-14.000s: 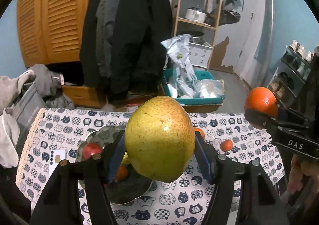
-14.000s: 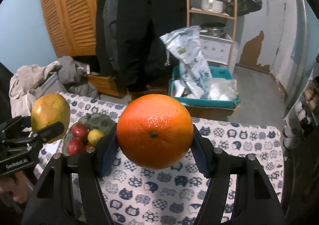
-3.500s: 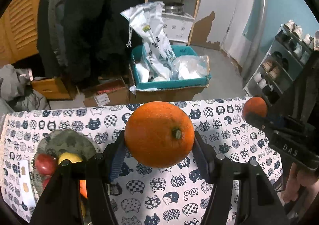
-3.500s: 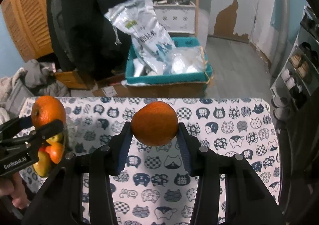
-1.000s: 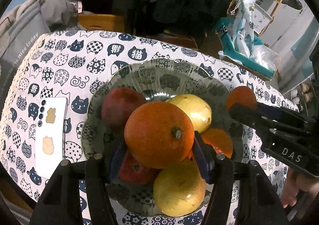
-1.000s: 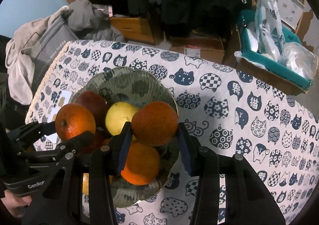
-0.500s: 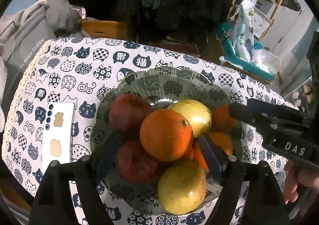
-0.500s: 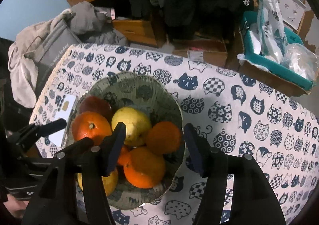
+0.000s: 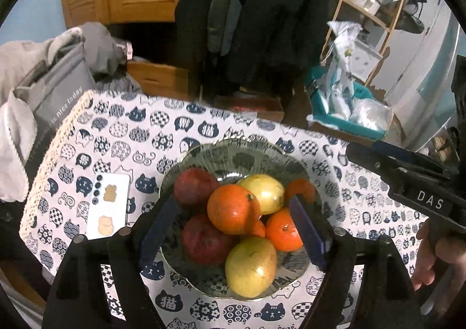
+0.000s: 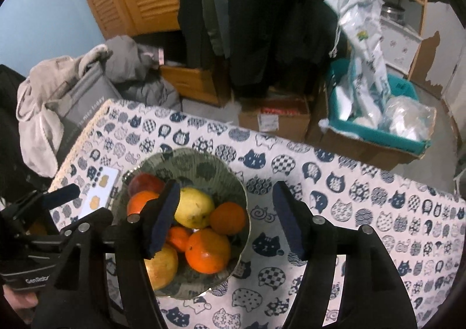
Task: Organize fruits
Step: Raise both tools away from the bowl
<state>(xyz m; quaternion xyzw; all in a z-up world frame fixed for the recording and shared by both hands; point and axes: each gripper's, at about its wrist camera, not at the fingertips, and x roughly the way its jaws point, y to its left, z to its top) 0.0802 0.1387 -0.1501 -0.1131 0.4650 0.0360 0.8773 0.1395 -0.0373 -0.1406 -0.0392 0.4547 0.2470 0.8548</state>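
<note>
The black plastic left gripper [image 9: 233, 230] carries dark blue padded jaws and silver screw heads. The matching black right gripper [image 10: 224, 219] bears white "DAS" lettering on its side.

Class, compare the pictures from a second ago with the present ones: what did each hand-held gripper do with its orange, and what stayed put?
The left hand-held gripper let go of its large orange, now resting atop the pile in the bowl. The right hand-held gripper released its smaller orange at the bowl's right side; its jaws are opening, nothing between them. Both grippers rose. The bowl, other fruit and phone stayed put.
</note>
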